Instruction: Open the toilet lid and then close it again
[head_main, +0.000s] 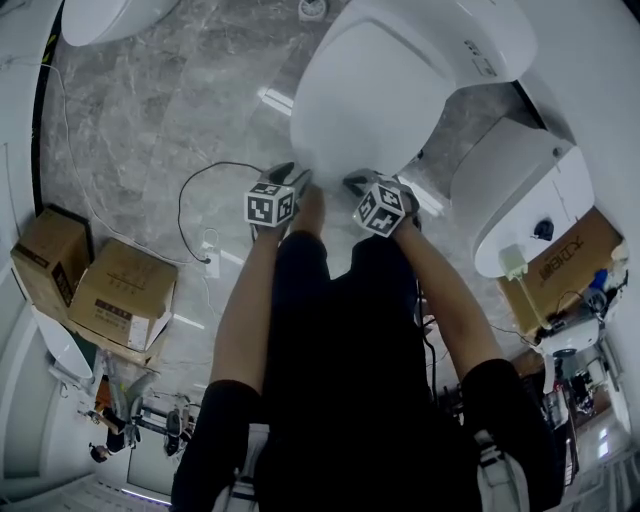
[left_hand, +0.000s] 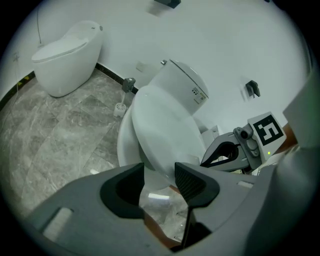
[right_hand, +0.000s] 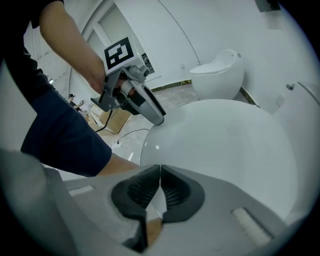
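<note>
Now the toilet lid (head_main: 370, 100) lies nearly down at twelve o'clock. My left gripper (left_hand: 157, 175) gapes at its front edge; my right gripper (right_hand: 160, 172) is pinched shut, empty. Closing, I judge; next, lower it gently.

Bright, even, cool white light fills the room, and it seems to come from overhead. The glossy grey floor (head_main: 180, 110) shows short white streaks of glare. The white toilet lid (head_main: 365, 95) carries a broad soft sheen and is nearly washed out in places. Shadows are faint and soft-edged. The person's clothing (head_main: 350, 380) reads almost black, with little detail. All three views bulge like a fisheye, bending straight lines near the edges. Both gripper views sit inside a dark round border. Close to the lens, the right gripper (right_hand: 159, 185) looks soft and slightly blurred.
</note>
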